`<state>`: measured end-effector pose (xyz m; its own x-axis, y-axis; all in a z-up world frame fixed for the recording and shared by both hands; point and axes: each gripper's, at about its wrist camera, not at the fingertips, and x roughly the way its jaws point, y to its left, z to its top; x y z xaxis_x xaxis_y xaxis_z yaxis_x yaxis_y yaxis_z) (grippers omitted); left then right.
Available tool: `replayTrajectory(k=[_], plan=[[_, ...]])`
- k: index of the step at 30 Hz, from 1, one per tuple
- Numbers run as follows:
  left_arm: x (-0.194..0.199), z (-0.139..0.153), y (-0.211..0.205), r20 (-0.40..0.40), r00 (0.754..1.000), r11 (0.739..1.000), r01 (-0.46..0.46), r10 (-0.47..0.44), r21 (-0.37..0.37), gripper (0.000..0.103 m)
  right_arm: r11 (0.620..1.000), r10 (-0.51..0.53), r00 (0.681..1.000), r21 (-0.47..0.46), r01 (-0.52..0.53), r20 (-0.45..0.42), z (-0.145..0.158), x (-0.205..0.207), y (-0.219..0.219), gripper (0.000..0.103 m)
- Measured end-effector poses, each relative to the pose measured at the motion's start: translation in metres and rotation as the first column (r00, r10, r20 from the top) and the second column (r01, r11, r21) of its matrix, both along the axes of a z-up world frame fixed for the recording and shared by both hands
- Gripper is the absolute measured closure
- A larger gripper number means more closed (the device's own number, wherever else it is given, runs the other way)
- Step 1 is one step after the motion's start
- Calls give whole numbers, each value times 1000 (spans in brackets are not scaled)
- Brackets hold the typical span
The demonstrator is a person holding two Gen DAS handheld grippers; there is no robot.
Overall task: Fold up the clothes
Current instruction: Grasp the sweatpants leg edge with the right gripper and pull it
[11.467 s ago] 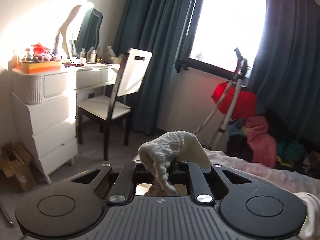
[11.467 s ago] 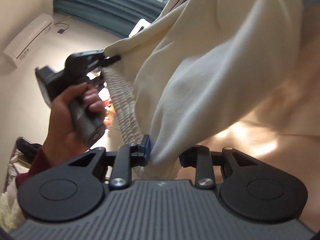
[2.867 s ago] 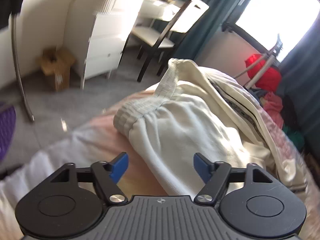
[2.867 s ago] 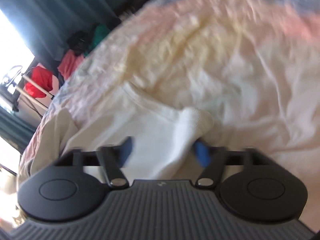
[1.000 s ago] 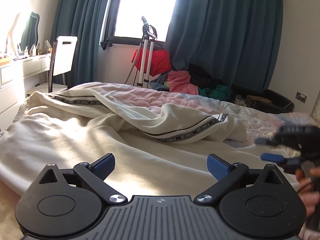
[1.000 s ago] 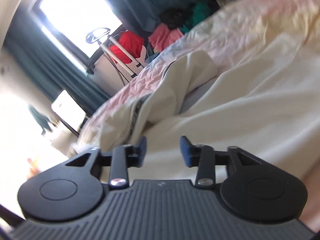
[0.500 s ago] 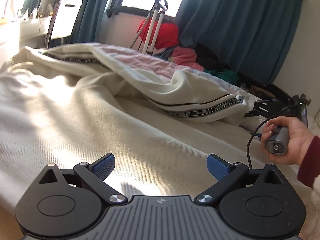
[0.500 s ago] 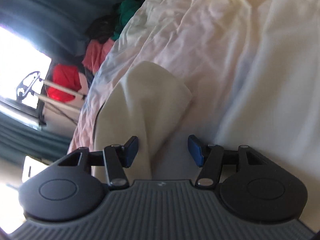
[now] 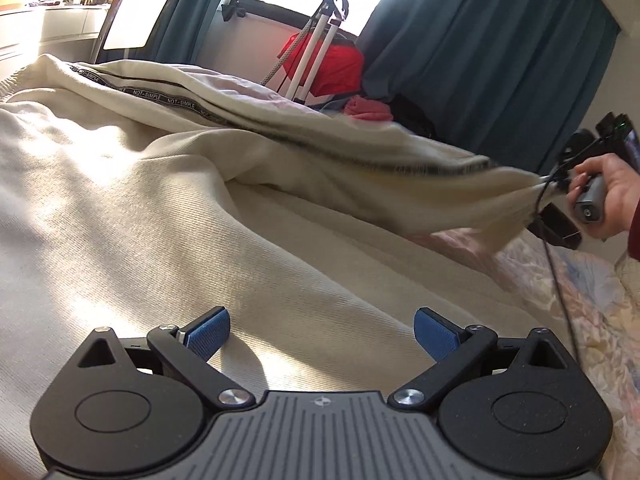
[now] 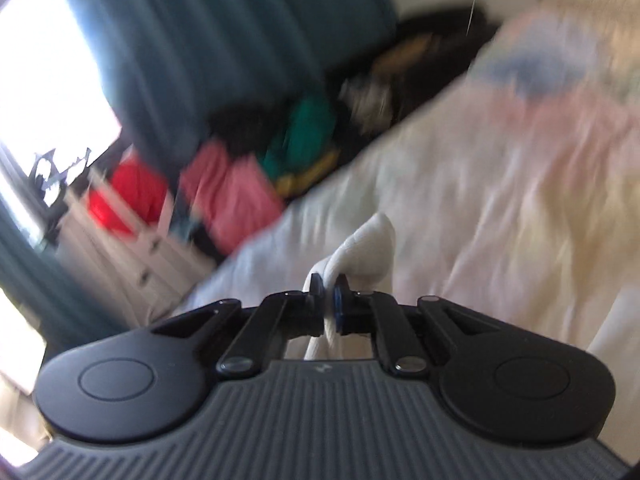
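Right claw (image 10: 329,294) pinched shut on cream cuff (image 10: 366,246), lifted off bed (image 10: 500,184); view blurred. Left claw (image 9: 322,330) spread wide, empty, hovering over cream sweatpants (image 9: 180,216) spread on the bed. Striped leg (image 9: 360,160) stretches toward 3 o'clock. Risks, judged: thin pinch may slip under pull; unpinned body may drag and bunch; leg may land skewed.

We see trousers (image 9: 200,208) spread across a bed (image 9: 592,304), one leg (image 9: 360,160) lifted rightward, its end pinched in the right gripper (image 10: 329,294). Our left gripper (image 9: 322,334) hovers over the cloth. Behind stand a chair (image 9: 138,8) and curtains (image 9: 480,40).
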<state>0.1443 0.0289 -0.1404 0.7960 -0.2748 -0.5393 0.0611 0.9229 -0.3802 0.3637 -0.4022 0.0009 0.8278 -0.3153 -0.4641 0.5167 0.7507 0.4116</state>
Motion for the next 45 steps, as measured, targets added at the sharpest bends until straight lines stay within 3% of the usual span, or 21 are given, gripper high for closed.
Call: replayTrajectory(k=[3,8,14,16,19,20,23,26,28,29,30,31,34,40,42,45], plan=[[-3,4,0,21,1000,1000,4,-4,12,3,999,-47,999,-25,47,-21,1,-15,-33,95],[-5,5,1,24,1000,1000,-1,0,20,3,990,-35,992,134,52,-124,-64,-50,-79,94],[-8,7,2,26,1000,1000,-6,5,30,3,953,-33,999,299,37,-20,-117,-90,-88,90],[-9,8,2,27,1000,999,-8,7,33,3,938,-22,1000,345,18,9,-125,-97,-91,79],[-12,9,0,28,1000,999,-9,8,36,3,917,35,998,395,-54,55,-134,-103,-89,35],[-12,8,-1,26,1000,999,-9,9,36,3,912,50,997,406,-67,52,-137,-103,-88,29],[-11,6,-1,14,1000,999,-11,11,31,3,903,88,996,423,-75,-13,-147,-93,-84,29],[-10,4,0,6,1000,1000,-9,9,25,3,874,82,996,483,-60,-24,-156,-82,-85,29],[-9,3,0,3,1000,1000,-9,9,22,3,896,37,997,444,-3,-67,-152,-73,-85,31],[-9,2,0,1,1000,1000,-8,8,20,4,912,24,993,410,26,-116,-147,-66,-85,50],[-9,2,0,1,1000,1000,-6,6,19,4,926,9,986,374,54,-165,-142,-58,-84,86],[-9,3,0,2,1000,1000,-5,5,18,4,936,0,982,347,66,-189,-136,-50,-84,89],[-8,3,0,3,1000,1000,0,0,15,3,964,-4,986,263,48,-164,-107,-35,-85,93],[-11,10,-6,39,999,999,30,-31,35,4,999,33,999,39,-33,5,-50,-39,-96,94],[-14,12,-8,56,997,998,44,-47,51,3,999,28,999,-29,-27,21,-55,-50,-103,94],[-17,13,-11,65,996,995,60,-65,77,4,1000,0,999,3,0,-51,-95,-67,-122,93]])
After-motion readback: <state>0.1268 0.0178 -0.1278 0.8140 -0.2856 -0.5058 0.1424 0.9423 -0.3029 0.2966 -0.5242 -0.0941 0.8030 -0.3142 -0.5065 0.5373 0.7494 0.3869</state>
